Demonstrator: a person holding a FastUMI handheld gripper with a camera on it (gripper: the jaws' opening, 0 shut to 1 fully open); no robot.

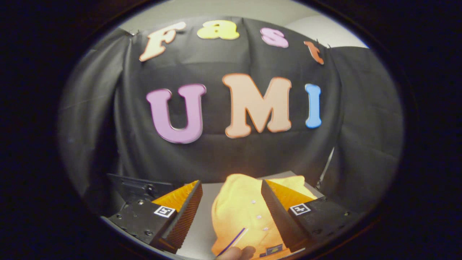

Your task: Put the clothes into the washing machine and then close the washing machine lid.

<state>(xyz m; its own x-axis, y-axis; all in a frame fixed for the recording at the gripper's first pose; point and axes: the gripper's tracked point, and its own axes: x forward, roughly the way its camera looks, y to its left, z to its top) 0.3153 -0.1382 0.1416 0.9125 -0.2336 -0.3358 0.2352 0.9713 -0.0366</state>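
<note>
A yellow buttoned garment (240, 211) lies bunched on a white surface (202, 227). It sits between my fingers and reaches a little beyond their tips. My gripper (230, 183) is open, its jaws wide apart. The right finger (278, 213) overlaps the cloth's right side and hides part of it. The left finger (186, 213) stands apart from the cloth, with bare surface between them. I cannot tell whether the right finger touches the cloth. A small label and a thin purple stripe show at the garment's near end.
The black cloth wall (231, 155) hangs close behind the white surface's far edge. A thin pale cable (326, 162) runs down the wall at the right. A dark angular part (133, 187) sits beside the left finger.
</note>
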